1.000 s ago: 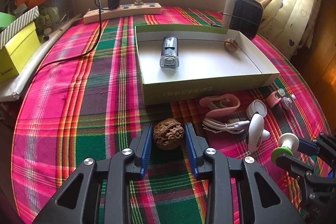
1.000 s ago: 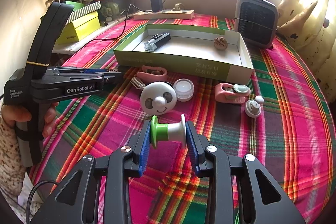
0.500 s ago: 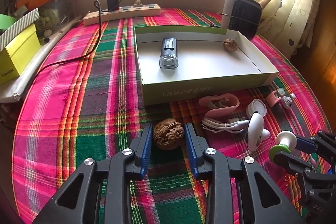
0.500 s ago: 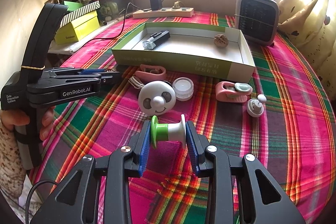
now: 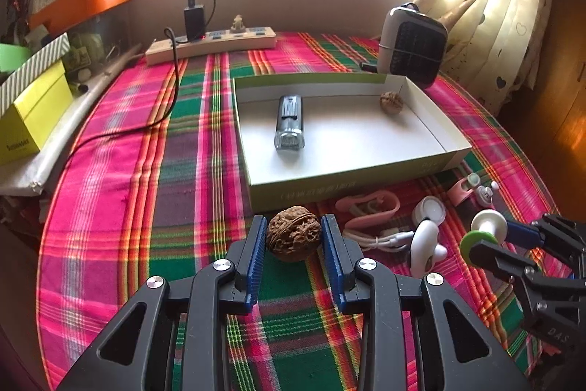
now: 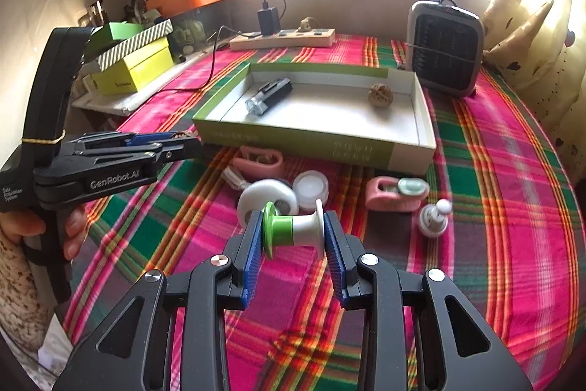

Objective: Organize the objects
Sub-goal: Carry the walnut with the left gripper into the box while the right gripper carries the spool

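A brown walnut point(image 5: 293, 232) is clamped between the blue pads of my left gripper point(image 5: 293, 239), held above the plaid cloth just before the green-sided box point(image 5: 351, 187). My right gripper point(image 6: 293, 237) is shut on a green and white spool point(image 6: 293, 230), also seen at the right edge of the left wrist view as the spool point(image 5: 482, 232). Inside the box point(image 6: 311, 138) lie a dark flashlight point(image 5: 289, 121) and a second walnut point(image 5: 391, 102). The left gripper point(image 6: 183, 143) shows from the side in the right wrist view, its walnut mostly hidden.
Loose on the cloth before the box: a pink clip point(image 6: 258, 161), a white panda-faced disc point(image 6: 267, 200), a small white jar point(image 6: 311, 186), a pink tape dispenser point(image 6: 397, 195), a small white knob point(image 6: 434, 218). Behind stand a heater point(image 6: 445, 48), a power strip point(image 6: 282, 38) and yellow boxes point(image 6: 133, 68).
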